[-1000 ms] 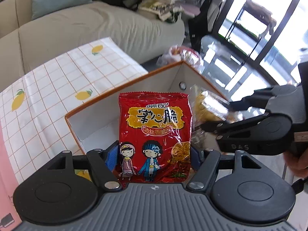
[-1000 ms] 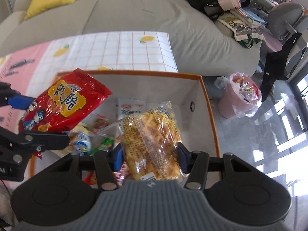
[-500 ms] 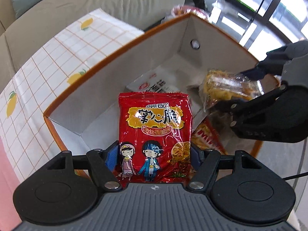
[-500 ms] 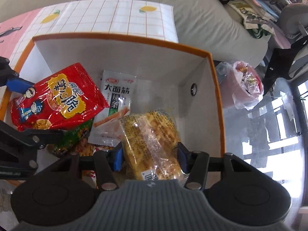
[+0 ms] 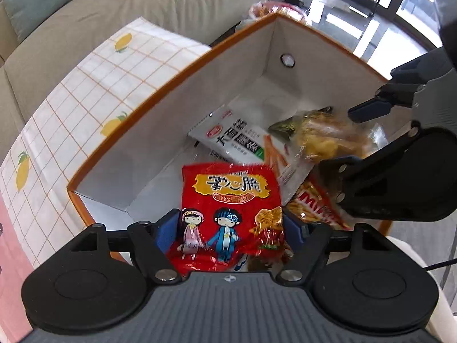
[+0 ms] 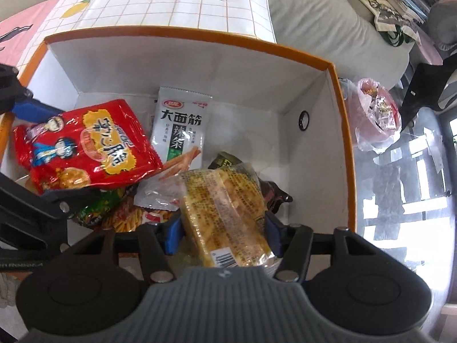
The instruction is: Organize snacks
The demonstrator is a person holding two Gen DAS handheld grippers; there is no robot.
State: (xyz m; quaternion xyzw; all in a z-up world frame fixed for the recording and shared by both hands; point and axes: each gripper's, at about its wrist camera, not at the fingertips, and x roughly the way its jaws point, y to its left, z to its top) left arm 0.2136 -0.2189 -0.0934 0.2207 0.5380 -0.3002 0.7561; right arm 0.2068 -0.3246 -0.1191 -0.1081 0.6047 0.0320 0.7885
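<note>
My left gripper point(image 5: 230, 228) is shut on a red noodle snack packet point(image 5: 231, 200), held low inside the orange-rimmed white box point(image 5: 171, 105). The packet also shows in the right wrist view point(image 6: 88, 148). My right gripper point(image 6: 222, 234) is shut on a clear packet of yellow crackers point(image 6: 225, 211), held inside the box point(image 6: 342, 131) at its near right. That packet shows in the left wrist view point(image 5: 322, 140). A white spicy-strip packet point(image 6: 180, 125) lies on the box floor with other snack bags point(image 6: 128, 214) beside it.
The box sits on a lemon-print checked cloth point(image 6: 171, 3) on a table. A beige sofa point(image 5: 142, 3) is behind. A pink-lined waste bin point(image 6: 377, 114) stands on the glossy floor to the box's right.
Both grippers have moved down and into the box with their packets. The box floor and the snacks on it have come closer in both views.
</note>
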